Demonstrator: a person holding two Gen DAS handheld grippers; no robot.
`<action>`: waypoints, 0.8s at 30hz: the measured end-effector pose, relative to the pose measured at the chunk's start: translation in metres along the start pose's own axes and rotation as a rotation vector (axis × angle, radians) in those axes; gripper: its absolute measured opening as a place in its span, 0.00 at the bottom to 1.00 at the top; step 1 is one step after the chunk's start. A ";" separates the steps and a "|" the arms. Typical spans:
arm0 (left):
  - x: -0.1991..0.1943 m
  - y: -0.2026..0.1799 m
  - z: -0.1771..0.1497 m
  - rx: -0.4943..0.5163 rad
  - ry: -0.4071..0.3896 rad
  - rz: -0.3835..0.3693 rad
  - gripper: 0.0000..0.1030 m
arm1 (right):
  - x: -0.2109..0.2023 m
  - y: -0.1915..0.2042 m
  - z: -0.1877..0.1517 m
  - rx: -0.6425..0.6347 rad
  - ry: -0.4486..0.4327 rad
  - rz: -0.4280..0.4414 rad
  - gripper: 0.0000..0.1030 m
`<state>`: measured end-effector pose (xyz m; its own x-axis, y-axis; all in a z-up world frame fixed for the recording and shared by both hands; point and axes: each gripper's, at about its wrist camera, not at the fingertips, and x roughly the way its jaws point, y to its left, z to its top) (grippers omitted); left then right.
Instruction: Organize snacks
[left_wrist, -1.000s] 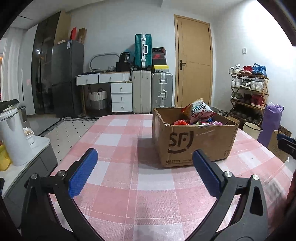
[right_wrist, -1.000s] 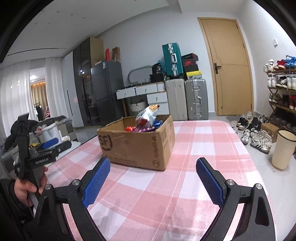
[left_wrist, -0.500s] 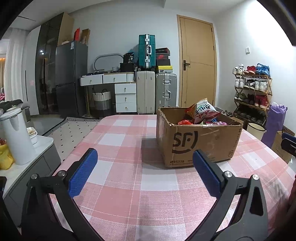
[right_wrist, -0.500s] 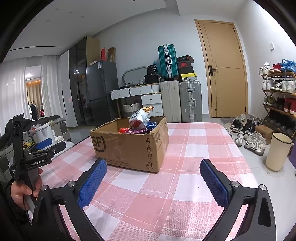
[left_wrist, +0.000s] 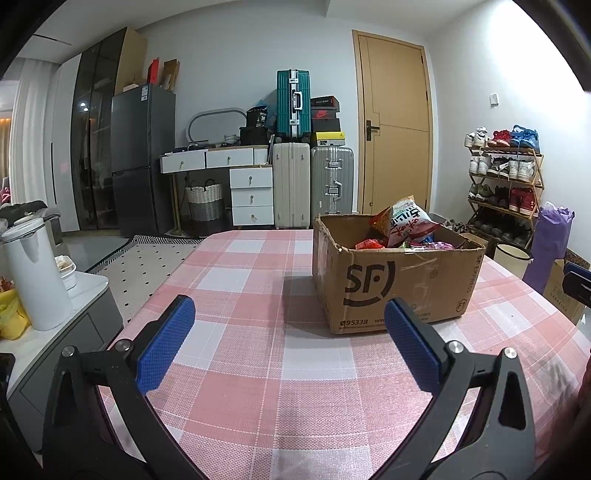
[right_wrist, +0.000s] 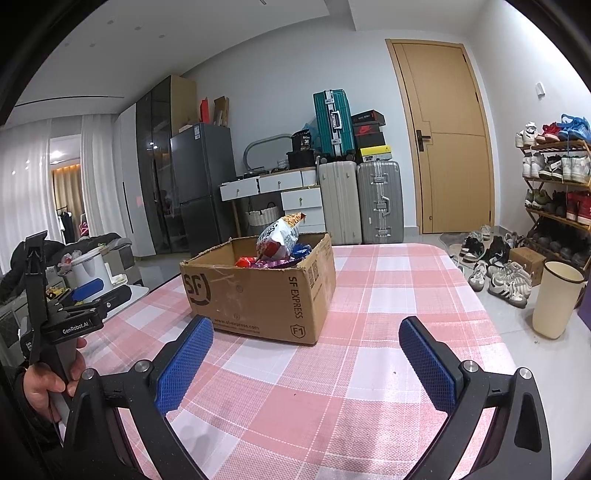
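Observation:
A brown SF cardboard box (left_wrist: 399, 284) stands on the pink checked table (left_wrist: 258, 332); it also shows in the right wrist view (right_wrist: 258, 291). Snack bags fill it, with a white and red bag (left_wrist: 406, 221) sticking up, also seen from the right (right_wrist: 279, 238). My left gripper (left_wrist: 290, 343) is open and empty, short of the box and to its left. My right gripper (right_wrist: 306, 362) is open and empty, short of the box's right corner. The left gripper also shows held in a hand at the left of the right wrist view (right_wrist: 79, 306).
A white kettle (left_wrist: 33, 273) stands on a side counter left of the table. Suitcases (left_wrist: 295, 184), drawers and a fridge line the back wall. A shoe rack (left_wrist: 506, 184) and a cream bin (right_wrist: 554, 299) stand right of the table.
Both grippers have drifted slightly; the box sits a little further right in the left view and the right view has tilted up a bit. Both stay open.

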<state>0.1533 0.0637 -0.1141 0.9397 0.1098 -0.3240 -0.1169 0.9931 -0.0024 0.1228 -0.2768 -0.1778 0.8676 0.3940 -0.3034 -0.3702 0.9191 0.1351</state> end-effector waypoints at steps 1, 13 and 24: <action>0.001 0.000 0.000 0.001 0.000 0.000 0.99 | 0.000 0.000 0.000 0.000 0.000 0.001 0.99; 0.000 0.000 0.000 0.001 0.001 0.000 0.99 | 0.000 0.000 0.000 0.006 0.000 0.003 1.00; 0.002 -0.001 -0.002 0.002 0.003 -0.004 0.99 | 0.000 -0.001 -0.001 0.007 0.001 0.003 1.00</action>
<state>0.1542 0.0632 -0.1167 0.9392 0.1059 -0.3266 -0.1128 0.9936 -0.0022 0.1228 -0.2777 -0.1787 0.8662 0.3966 -0.3041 -0.3703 0.9179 0.1423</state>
